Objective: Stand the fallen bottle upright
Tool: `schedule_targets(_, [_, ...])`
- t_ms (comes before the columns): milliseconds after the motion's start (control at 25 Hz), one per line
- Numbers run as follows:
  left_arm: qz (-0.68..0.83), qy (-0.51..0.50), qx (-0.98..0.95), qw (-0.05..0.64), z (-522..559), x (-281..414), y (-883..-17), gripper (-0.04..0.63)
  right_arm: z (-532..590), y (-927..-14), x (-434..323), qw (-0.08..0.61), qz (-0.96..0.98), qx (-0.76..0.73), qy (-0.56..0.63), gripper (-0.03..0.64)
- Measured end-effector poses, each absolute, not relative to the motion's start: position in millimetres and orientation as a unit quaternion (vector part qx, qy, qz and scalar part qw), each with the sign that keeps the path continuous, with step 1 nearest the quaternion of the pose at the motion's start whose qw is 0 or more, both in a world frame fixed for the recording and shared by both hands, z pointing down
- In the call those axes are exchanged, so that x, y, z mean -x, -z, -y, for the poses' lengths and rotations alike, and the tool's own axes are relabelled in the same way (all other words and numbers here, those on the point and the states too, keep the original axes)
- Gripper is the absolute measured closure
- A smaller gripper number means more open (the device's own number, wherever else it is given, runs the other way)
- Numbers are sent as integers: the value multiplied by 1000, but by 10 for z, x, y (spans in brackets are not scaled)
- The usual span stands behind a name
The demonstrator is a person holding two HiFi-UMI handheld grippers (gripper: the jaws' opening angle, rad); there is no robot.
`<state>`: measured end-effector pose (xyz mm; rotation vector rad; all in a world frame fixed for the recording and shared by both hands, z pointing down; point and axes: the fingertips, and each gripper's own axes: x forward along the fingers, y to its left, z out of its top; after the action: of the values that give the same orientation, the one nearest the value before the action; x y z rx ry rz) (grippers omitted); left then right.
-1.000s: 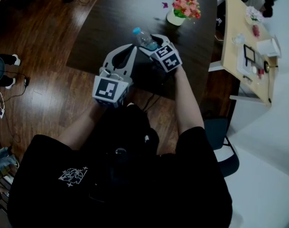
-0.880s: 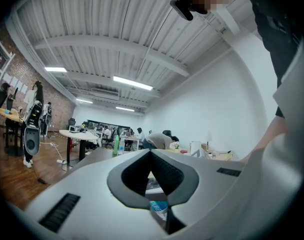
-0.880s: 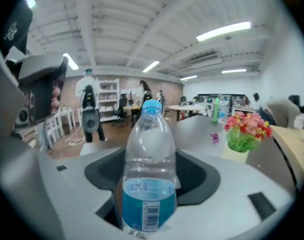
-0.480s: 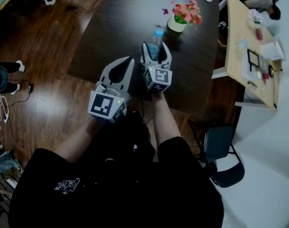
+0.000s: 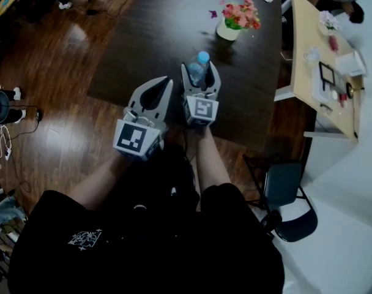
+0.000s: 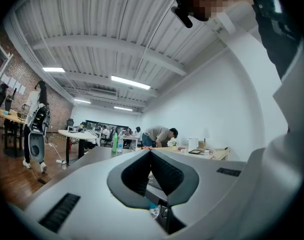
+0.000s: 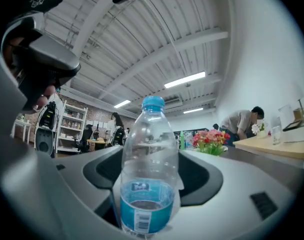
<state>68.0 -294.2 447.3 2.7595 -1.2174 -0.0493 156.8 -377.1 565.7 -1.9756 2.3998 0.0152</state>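
A clear plastic bottle (image 5: 199, 68) with a blue cap and blue label stands upright on the dark table (image 5: 155, 29). It is between the jaws of my right gripper (image 5: 200, 69), which points level across the table. In the right gripper view the bottle (image 7: 148, 169) fills the middle, and the jaws of the right gripper (image 7: 154, 173) are opening around it, their pads drawing off its sides. My left gripper (image 5: 163, 80) hovers just left of the right one, near the table's front edge. In the left gripper view the jaws of the left gripper (image 6: 150, 153) meet at the tips with nothing held.
A white pot of pink flowers (image 5: 235, 18) stands on the table beyond the bottle. A light wooden desk (image 5: 308, 54) with small items is at the right, and a dark chair (image 5: 287, 195) stands below it. Wooden floor lies to the left.
The right gripper has rolled from a sideways tilt to level and swung left, bringing the bottle from leaning to upright. Its jaws have widened. The left gripper has barely shifted.
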Motion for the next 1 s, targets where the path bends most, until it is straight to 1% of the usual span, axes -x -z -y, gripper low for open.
schedule_targets(240, [398, 20, -914, 72, 2891, -690, -4260, 595, 3567, -5474, -1497, -11, -781, 625, 0, 241])
schedule_targets(440, [398, 29, -913, 82, 2870, -681, -4027, 595, 3129, -5021, -1574, -11, -775, 632, 6, 246])
schedule_targets(480, [399, 33, -913, 83, 2865, -667, -3995, 595, 3005, -4891, -1595, -15, -769, 639, 2, 307])
schedule_targets(520, [399, 34, -913, 82, 2859, -655, -3972, 595, 2884, -4761, -1622, -21, -762, 648, -5, 428])
schedule_targets(560, [397, 34, -914, 77, 2851, -648, -3959, 596, 2769, -4635, -1644, -23, -755, 656, -10, 500])
schedule_targets(600, [394, 32, -916, 71, 2844, -647, -3952, 596, 2661, -4515, -1660, -19, -750, 661, -11, 505])
schedule_targets(640, [392, 32, -917, 67, 2839, -657, -3944, 595, 2561, -4404, -1679, -14, -746, 666, -8, 540])
schedule_targets(720, [386, 40, -919, 65, 2819, -709, -3906, 596, 2379, -4218, -1742, -7, -738, 675, 0, 577])
schedule_targets(760, [384, 45, -920, 66, 2803, -740, -3878, 596, 2311, -4147, -1781, -4, -733, 680, 2, 612])
schedule_targets(1000, [366, 63, -927, 58, 2716, -934, -3726, 595, 2272, -3857, -1952, 11, -715, 698, -22, 611])
